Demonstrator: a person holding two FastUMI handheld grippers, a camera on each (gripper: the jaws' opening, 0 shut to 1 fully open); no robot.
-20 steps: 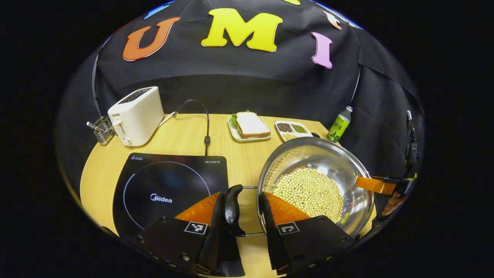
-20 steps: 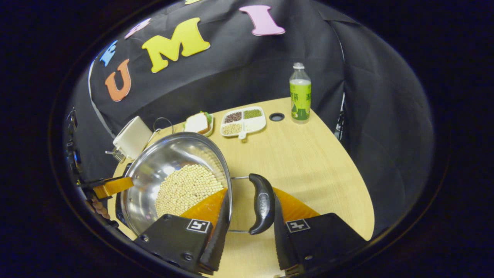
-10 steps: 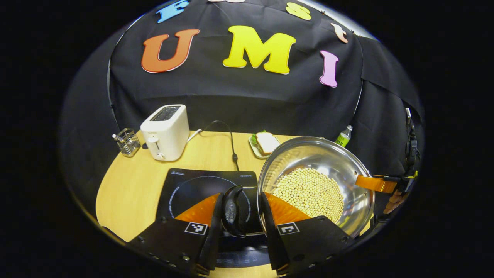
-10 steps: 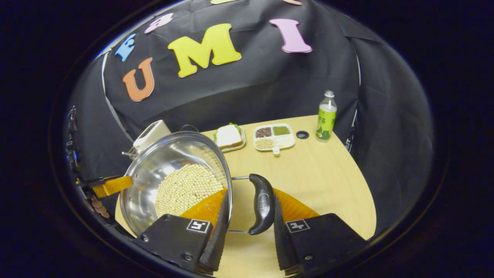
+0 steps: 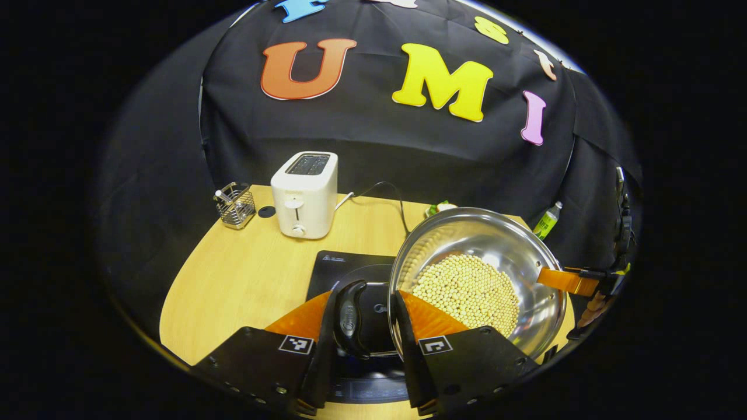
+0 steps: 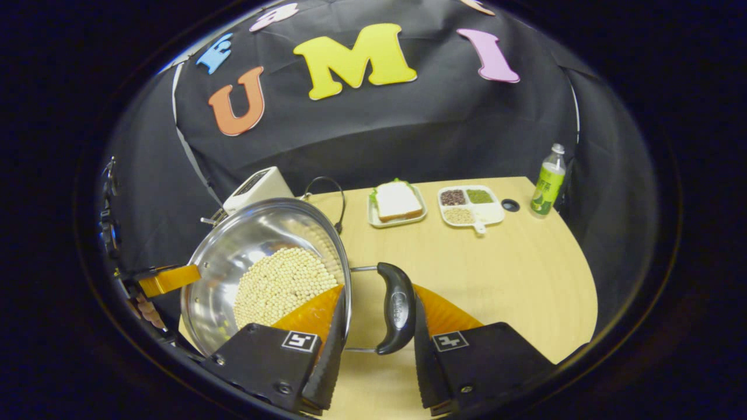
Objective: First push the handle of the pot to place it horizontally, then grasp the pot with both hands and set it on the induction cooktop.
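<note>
Black cloth backs a wooden table (image 5: 245, 274). Nearest, the left hand-held gripper (image 5: 365, 318) brackets one pot handle (image 5: 349, 318), its fingers apart, whether pressing I cannot tell; the right hand-held gripper (image 6: 379, 318) likewise brackets the other handle (image 6: 397, 306). Keep the pot (image 5: 496, 245) level so the beans (image 5: 467, 289) stay put, then lower it centred on the induction cooktop (image 5: 344, 268) beyond.

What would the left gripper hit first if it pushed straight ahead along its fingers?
Judging depth loosely, the left gripper, holding the pot's handle, points over the induction cooktop; farther on stands the toaster.
</note>
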